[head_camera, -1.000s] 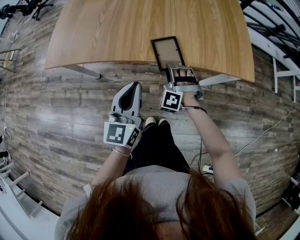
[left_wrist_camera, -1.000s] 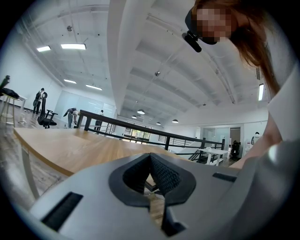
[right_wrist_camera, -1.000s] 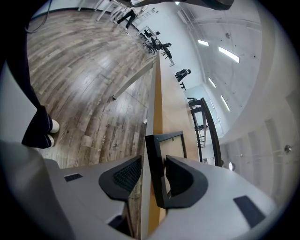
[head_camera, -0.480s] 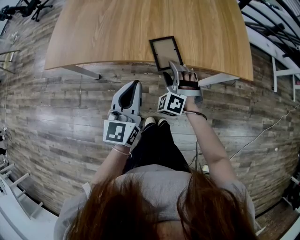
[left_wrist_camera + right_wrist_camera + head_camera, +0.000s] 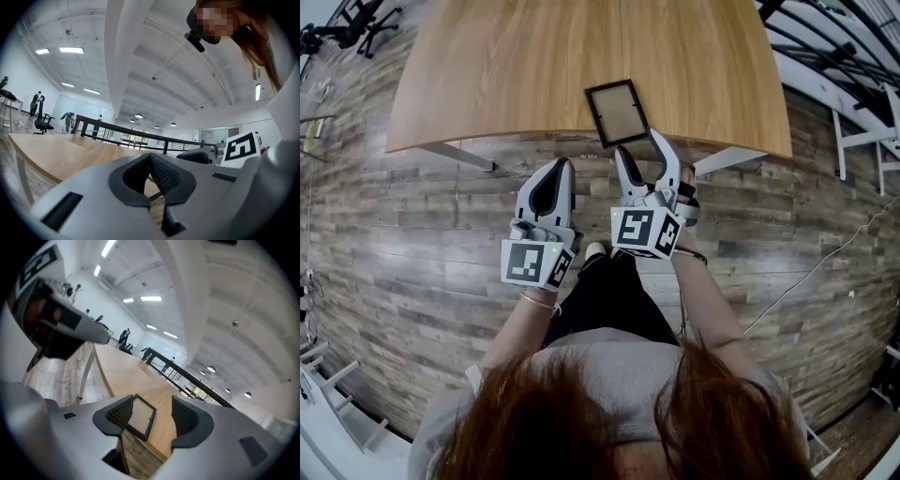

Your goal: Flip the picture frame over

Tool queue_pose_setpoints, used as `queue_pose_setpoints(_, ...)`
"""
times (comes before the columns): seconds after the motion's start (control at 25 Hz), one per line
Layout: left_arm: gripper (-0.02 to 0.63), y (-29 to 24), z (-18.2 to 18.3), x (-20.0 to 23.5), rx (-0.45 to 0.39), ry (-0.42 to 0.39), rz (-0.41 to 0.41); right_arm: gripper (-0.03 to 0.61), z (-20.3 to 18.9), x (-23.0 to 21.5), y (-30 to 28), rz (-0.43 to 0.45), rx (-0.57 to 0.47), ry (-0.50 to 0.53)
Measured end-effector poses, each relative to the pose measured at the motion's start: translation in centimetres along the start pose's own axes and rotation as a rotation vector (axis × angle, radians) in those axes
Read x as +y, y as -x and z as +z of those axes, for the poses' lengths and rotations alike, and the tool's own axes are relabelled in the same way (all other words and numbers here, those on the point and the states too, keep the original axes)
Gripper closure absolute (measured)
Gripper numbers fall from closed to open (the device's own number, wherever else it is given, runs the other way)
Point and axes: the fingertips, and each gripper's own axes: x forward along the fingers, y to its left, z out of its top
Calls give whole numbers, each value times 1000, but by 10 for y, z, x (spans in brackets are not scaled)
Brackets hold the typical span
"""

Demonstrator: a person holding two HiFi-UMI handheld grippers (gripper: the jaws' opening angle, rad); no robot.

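A black picture frame (image 5: 617, 112) with a pale panel lies flat on the wooden table (image 5: 487, 66), close to the front edge. My right gripper (image 5: 640, 143) hangs open just in front of that edge, a little above and short of the frame, holding nothing. In the right gripper view the picture frame (image 5: 140, 417) shows between the spread pads (image 5: 121, 413), apart from them. My left gripper (image 5: 563, 169) stays lower and to the left, off the table, with its jaws shut and empty. In the left gripper view, the left gripper (image 5: 151, 158) has its pads meeting at the tip.
The table (image 5: 117, 366) stands on pale metal legs (image 5: 455, 150) over a wood-plank floor (image 5: 412, 234). The person's shoes (image 5: 600, 248) are below the grippers. A dark railing (image 5: 117, 129) runs behind the table, and office chairs (image 5: 43, 124) stand far off.
My right gripper let go of the frame's near end, opened wide, rolled and lifted back from the table edge. The frame now lies flat. My left gripper barely moved.
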Motion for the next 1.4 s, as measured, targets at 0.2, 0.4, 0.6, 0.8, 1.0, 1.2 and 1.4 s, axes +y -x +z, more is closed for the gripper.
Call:
queue_pose_setpoints(0.2,607,-4,13,-17,-28,1,-32,358,42,-32,35,-28,-162,-275)
queue_pose_setpoints(0.4,608,-10,31,-34,-69,-2,-71,563,51,-50,63,-80,-252,-447)
queue_pose_setpoints(0.6,607,-16,49,-56,-109,-12,-119,563,60,-68,81,-51,-309,-744)
queue_pose_setpoints(0.8,607,-16,58,-73,-127,-13,-158,563,75,-68,88,-36,-328,-732)
queue_pose_setpoints(1.0,607,-15,65,-82,-141,-17,-172,563,74,-64,92,-23,-301,-718)
queue_pose_setpoints(1.2,608,-14,70,-82,-148,-22,-173,563,77,-62,91,-11,-288,-710)
queue_pose_setpoints(1.4,607,-14,71,-83,-147,-23,-179,563,77,-60,92,-7,-285,-721)
